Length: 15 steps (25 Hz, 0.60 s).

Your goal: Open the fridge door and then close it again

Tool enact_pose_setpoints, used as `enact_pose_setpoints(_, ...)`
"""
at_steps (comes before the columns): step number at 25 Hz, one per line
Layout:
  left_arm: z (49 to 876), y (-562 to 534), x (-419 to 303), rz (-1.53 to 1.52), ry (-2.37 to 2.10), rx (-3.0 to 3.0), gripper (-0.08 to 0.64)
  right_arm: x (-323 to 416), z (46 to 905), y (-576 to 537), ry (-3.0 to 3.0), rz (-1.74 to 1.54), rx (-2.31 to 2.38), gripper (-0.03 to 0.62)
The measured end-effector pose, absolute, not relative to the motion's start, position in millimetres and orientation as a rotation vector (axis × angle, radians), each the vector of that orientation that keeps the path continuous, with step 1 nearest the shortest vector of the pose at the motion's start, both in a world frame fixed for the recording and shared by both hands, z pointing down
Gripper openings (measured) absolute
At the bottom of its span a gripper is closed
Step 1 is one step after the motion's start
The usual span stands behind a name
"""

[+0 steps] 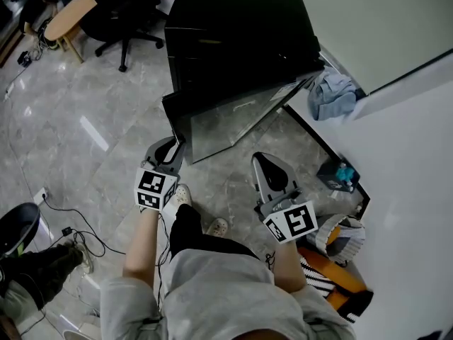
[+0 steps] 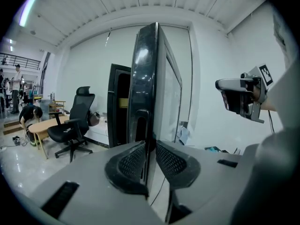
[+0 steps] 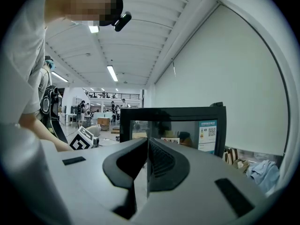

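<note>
Glossy grey stone floor [image 1: 106, 119], with a white wall [image 1: 396, 20] right by the fridge [image 1: 241, 27] and an office chair [image 1: 120, 20] off to the fridge's left. The fridge door [image 1: 226, 122] hangs partway open, and the left gripper [image 1: 173, 147] is clamped on its free edge. The right gripper [image 1: 263, 160] is pinched closed on nothing in front of the fridge. The fridge's inside is too dark to make out.

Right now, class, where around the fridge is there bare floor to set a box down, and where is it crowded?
Bare: the grey floor between the fridge, the office chair and the cables. Crowded: the strip along the white wall, holding a blue cloth, a small box and a striped bag. The left tongs grip the fridge door.
</note>
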<state>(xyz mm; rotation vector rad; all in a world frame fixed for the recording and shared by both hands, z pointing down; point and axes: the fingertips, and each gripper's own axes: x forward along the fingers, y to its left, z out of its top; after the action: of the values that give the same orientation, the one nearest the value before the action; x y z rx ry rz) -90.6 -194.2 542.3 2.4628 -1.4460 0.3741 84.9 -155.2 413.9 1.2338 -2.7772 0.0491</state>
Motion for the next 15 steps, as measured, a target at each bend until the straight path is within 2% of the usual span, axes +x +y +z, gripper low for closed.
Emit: enact_pose_setpoints(15,540,-140,-54,0.353,-1.499,2.425,0.067,111,400,-113,-2.824,0.003,1.196,0.023)
